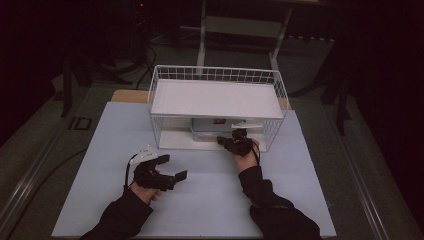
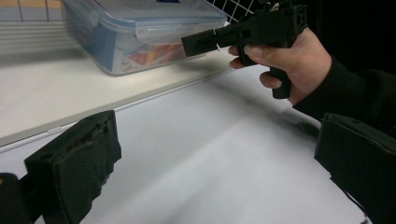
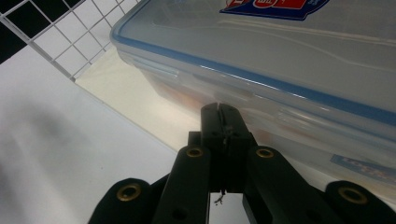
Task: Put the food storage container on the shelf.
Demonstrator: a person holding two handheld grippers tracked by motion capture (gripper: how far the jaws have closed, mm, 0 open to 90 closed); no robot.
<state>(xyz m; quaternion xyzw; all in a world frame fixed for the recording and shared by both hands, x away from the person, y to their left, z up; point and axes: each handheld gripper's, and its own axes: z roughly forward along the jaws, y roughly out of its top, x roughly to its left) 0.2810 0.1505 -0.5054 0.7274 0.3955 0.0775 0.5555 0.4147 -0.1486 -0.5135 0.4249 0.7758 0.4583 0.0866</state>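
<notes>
Now the right tool [image 3: 219,122] is clenched empty just beside the plastic box [image 3: 280,60]; left tool [image 1: 172,167] gapes wide, holding nothing.

The room is dim, its far end near black. A pale surface [image 1: 210,200] lies on grey floor [image 1: 30,145]. A white-framed stand [image 1: 240,25] sits at upper centre, cables [image 1: 145,60] trailing at upper left.

High view dim, edges near black; closer views brighter, soft glare on container lid [image 3: 280,42]
</notes>
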